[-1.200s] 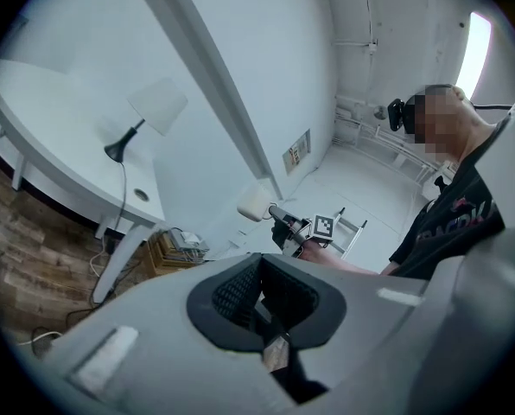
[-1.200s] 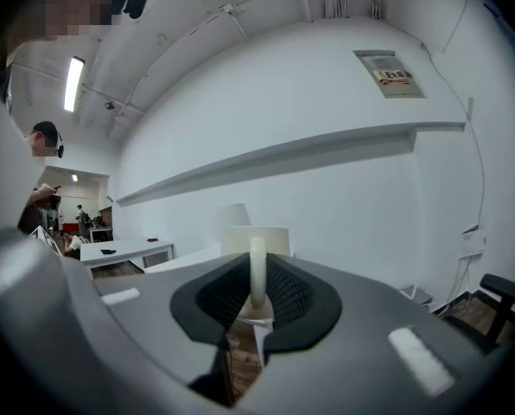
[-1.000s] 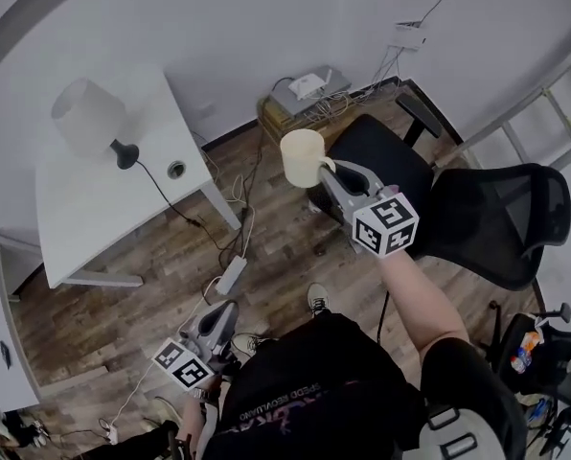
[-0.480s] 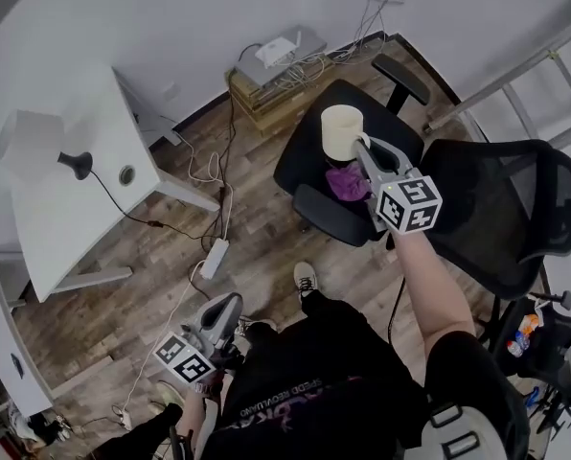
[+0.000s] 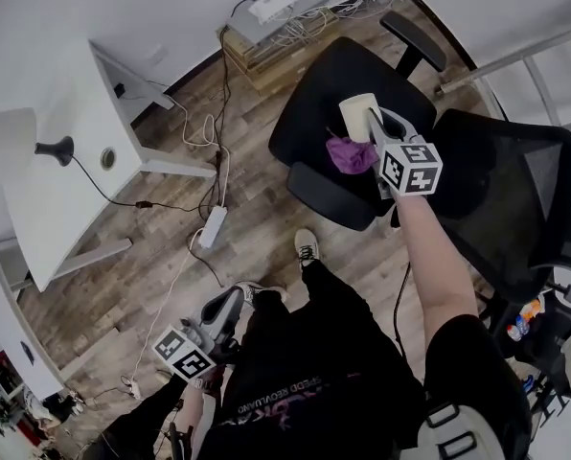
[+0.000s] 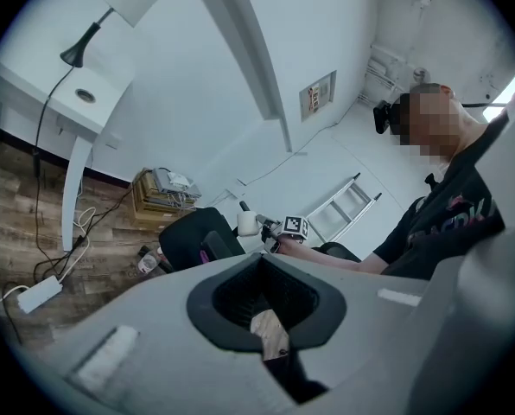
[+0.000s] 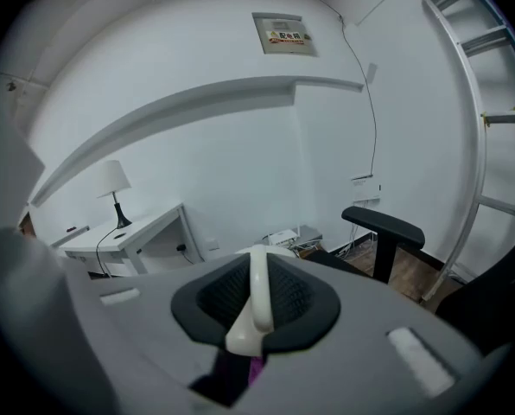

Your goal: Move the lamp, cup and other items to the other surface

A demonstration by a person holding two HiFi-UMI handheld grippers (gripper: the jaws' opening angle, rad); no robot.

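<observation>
A cream cup (image 5: 357, 115) hangs by its handle (image 7: 257, 296) in my right gripper (image 5: 374, 125), whose jaws have just been closing on it. It hovers over the seat of a black office chair (image 5: 314, 103), beside a purple item (image 5: 348, 154) lying on that seat. The lamp (image 5: 54, 149) stands on the white desk (image 5: 65, 209) at the left, its cord trailing to the floor. My left gripper (image 5: 230, 303) is low beside the person's leg, shut and holding nothing. The left gripper view shows the cup (image 6: 247, 222) far off above the chair.
A second, mesh-backed chair (image 5: 515, 199) stands right of the seat. A low wooden shelf with a router (image 5: 276, 22) sits by the wall. A power strip (image 5: 212, 226) and cables lie on the wood floor between desk and chair. A ladder (image 7: 491, 119) leans at the right.
My right gripper has carried the cup rightward and down, from mid-air over the floor to just above the black chair seat. The view has swung away from the desk. My left gripper shifted slightly.
</observation>
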